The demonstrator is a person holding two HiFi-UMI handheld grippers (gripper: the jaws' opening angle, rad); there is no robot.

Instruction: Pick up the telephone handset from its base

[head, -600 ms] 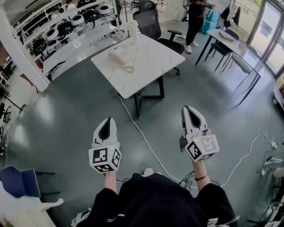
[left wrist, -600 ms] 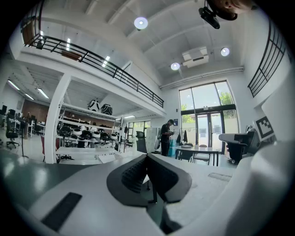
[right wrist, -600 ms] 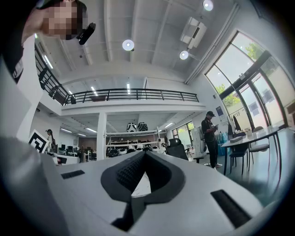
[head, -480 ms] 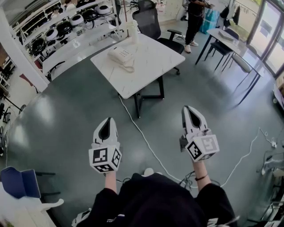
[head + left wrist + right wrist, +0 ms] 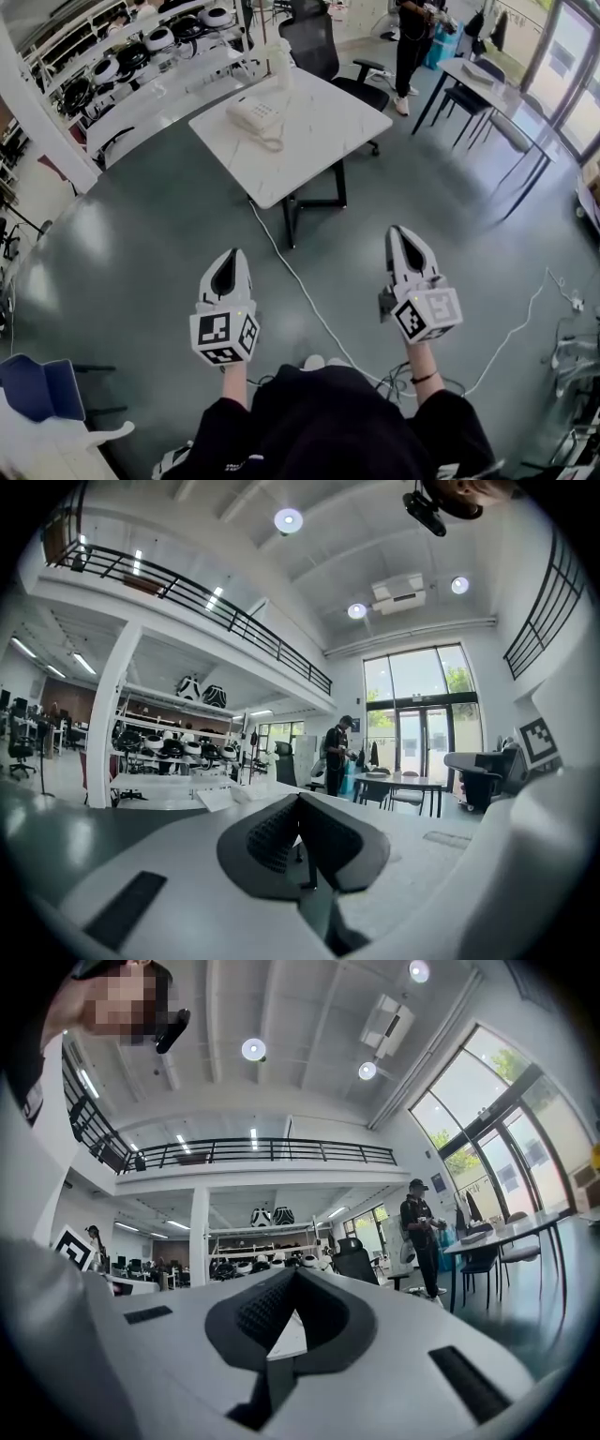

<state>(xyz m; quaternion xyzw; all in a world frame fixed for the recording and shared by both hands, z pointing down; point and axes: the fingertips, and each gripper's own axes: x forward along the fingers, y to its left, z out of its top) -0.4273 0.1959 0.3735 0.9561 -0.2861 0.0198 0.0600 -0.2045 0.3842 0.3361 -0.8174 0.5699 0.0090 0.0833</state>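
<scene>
Your left gripper (image 5: 231,255) and right gripper (image 5: 401,232) hang over the floor, each with its jaws pressed together on nothing. The telephone handset (image 5: 246,110) lies on its base (image 5: 265,119) on the white table (image 5: 319,141), well ahead. The shelves (image 5: 141,58) beyond hold rounded black-and-white gear.

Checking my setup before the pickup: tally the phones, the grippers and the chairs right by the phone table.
Phone: 1
Grippers: 2, left gripper, right gripper
Chair by the table: 1
Total: 4
</scene>
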